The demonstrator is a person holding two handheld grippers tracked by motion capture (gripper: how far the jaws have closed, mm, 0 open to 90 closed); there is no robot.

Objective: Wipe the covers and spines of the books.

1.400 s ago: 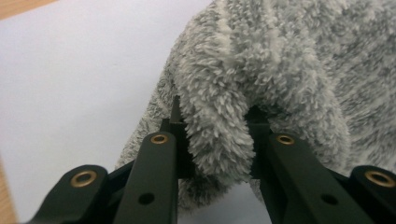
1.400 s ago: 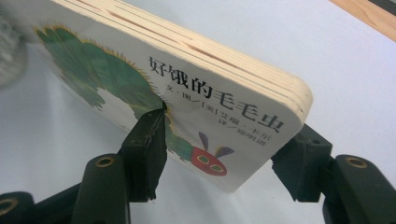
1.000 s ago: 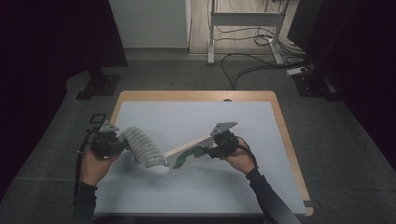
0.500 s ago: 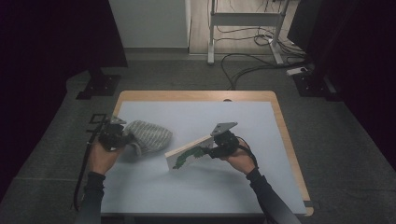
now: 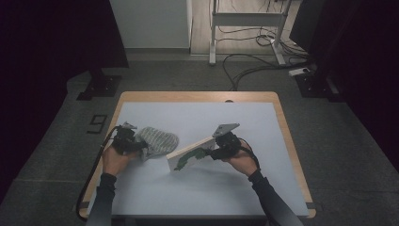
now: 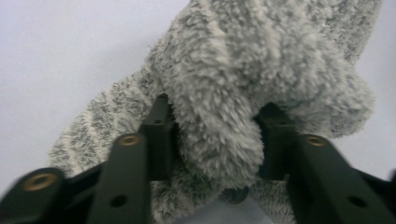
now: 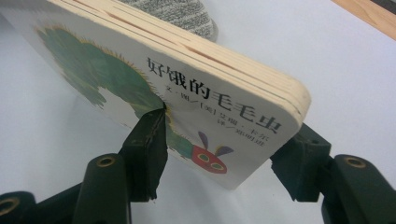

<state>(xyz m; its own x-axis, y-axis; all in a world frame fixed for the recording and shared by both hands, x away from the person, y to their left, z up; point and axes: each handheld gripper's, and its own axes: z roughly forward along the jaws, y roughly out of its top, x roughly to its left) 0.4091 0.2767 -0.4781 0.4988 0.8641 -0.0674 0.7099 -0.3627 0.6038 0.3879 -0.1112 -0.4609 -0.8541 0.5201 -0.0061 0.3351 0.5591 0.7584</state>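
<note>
Lowered onto the table (image 5: 141,197), the grey sock (image 5: 157,141) sits between just-opening left gripper (image 6: 215,135) jaws; right gripper (image 7: 224,154) clamps the book (image 7: 187,88).

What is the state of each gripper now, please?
Left gripper: fingers just opening, grey fuzzy sock loose between them.
Right gripper: closed on the board book.
</note>
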